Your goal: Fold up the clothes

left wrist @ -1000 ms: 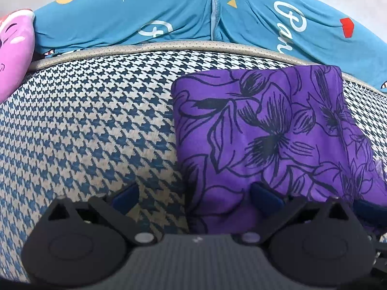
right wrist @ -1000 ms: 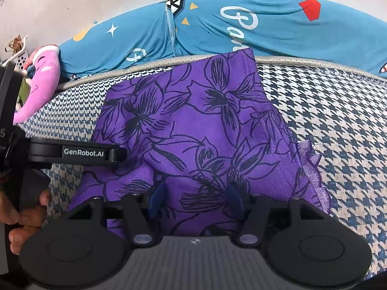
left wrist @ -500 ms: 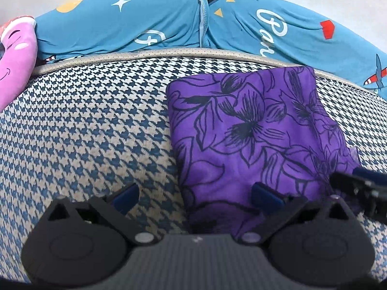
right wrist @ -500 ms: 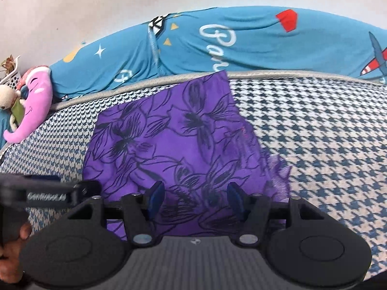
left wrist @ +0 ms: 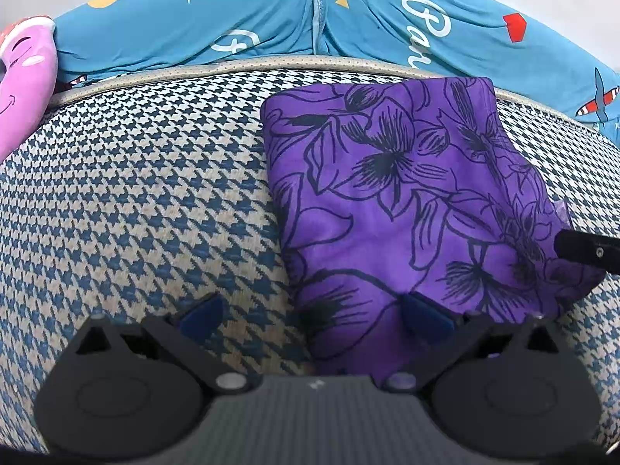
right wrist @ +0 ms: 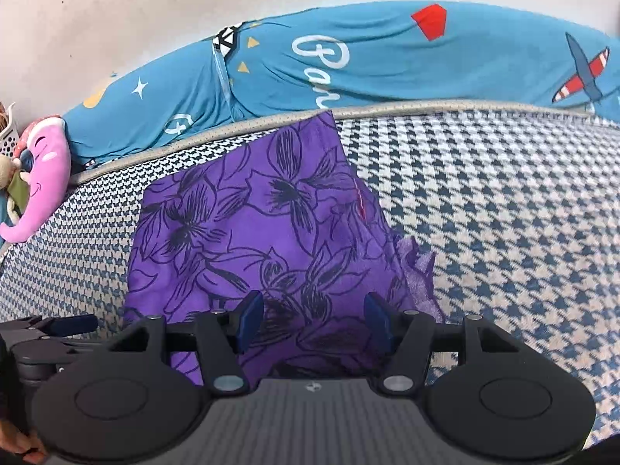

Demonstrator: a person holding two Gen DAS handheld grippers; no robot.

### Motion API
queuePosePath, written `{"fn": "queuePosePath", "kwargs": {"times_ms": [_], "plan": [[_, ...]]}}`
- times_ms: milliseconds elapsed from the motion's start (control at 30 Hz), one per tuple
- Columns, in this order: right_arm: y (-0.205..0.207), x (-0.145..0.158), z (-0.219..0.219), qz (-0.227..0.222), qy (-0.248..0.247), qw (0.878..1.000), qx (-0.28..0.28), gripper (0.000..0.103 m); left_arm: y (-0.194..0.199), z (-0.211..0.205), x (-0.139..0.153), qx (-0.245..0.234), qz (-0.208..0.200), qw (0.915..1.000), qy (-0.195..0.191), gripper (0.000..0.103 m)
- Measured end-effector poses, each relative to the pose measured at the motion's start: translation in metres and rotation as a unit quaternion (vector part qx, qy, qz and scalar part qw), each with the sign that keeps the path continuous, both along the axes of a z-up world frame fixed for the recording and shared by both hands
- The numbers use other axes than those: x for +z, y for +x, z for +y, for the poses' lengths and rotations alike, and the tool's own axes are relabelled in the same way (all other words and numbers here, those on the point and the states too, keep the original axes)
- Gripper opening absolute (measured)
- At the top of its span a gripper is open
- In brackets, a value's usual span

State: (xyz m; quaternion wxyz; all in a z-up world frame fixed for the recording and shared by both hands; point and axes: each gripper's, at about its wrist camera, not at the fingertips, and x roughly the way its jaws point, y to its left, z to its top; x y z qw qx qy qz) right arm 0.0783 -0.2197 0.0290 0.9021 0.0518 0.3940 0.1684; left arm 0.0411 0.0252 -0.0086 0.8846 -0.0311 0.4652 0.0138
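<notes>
A purple garment with black flower outlines (left wrist: 407, 201) (right wrist: 263, 240) lies folded into a rough rectangle on the houndstooth surface (left wrist: 135, 201). My left gripper (left wrist: 314, 317) is open over the garment's near left edge; one blue pad sits above the bare houndstooth, the other above the cloth. My right gripper (right wrist: 314, 323) is open above the garment's near edge, with nothing between its pads. A frayed lighter purple edge (right wrist: 418, 267) sticks out on the garment's right side. The right gripper's finger (left wrist: 589, 250) shows at the right edge of the left wrist view.
A blue printed cover (left wrist: 271, 27) (right wrist: 387, 66) runs along the back behind a grey piped edge (left wrist: 271, 68). A pink plush toy (left wrist: 23, 77) (right wrist: 42, 182) lies at the far left. Houndstooth surface (right wrist: 523, 213) spreads wide to the garment's right.
Both grippers have drawn back and up from the garment, which now lies flat by itself. The right gripper has shifted right and the left gripper shows lower in its view.
</notes>
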Motion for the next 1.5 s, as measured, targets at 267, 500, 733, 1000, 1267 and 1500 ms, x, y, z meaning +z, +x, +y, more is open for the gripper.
{"fn": "queuePosePath", "kwargs": {"times_ms": [267,500,733,1000,1267,1500], "plan": [[0.014,-0.016,-0.01,0.031,-0.001,0.999,-0.006,0.058,-0.004,0.003,-0.008,-0.017,-0.005,0.9998,-0.002,0.103],[0.014,-0.027,0.0,0.02,-0.035,0.999,0.024,0.062,-0.006,0.008,-0.019,-0.023,-0.005,0.9995,-0.021,0.103],[0.008,-0.019,-0.006,0.001,-0.027,0.999,0.033,0.062,-0.005,0.016,-0.01,-0.027,-0.008,0.9988,-0.04,0.103],[0.012,-0.005,-0.047,-0.016,0.011,0.999,-0.034,0.062,0.013,0.042,0.016,-0.038,-0.038,0.9944,-0.091,0.103],[0.023,-0.022,-0.06,0.042,0.048,0.996,-0.065,0.066,0.036,0.058,0.02,-0.031,-0.035,0.9871,-0.153,0.103],[0.028,-0.032,-0.07,0.072,0.092,0.989,-0.093,0.069,0.055,0.07,0.006,-0.019,-0.016,0.9777,-0.209,0.103]]}}
